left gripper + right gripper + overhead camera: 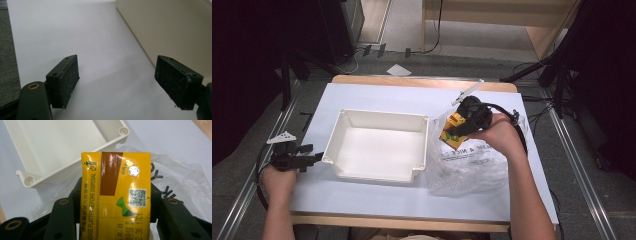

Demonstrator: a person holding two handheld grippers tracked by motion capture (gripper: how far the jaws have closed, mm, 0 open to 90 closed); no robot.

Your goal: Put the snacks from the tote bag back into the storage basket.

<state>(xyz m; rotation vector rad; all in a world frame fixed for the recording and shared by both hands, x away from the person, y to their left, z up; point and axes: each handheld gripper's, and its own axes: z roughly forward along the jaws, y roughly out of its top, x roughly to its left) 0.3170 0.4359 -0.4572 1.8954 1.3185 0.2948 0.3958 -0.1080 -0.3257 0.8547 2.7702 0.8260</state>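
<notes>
A yellow drink carton [453, 129] [116, 195] with a brown stripe and a QR code is clamped between the jaws of my right gripper [457, 127] [115, 202], held above a clear plastic bag [467, 162] [180, 187] printed with black letters. The bag lies right of a white plastic tray [377, 145] [75, 157], which holds nothing. My left gripper [312, 155] [116, 82] rests low over the white table sheet [95, 50] just left of the tray's wall [170, 27]. Its jaws stand wide apart with nothing between them.
The white sheet [377, 200] covers a wooden table whose far edge [422, 81] shows bare wood. Metal rails [582, 170] run along both sides on the grey floor. A dark stand [557, 75] is at the right rear, and a paper scrap [398, 70] lies beyond the table.
</notes>
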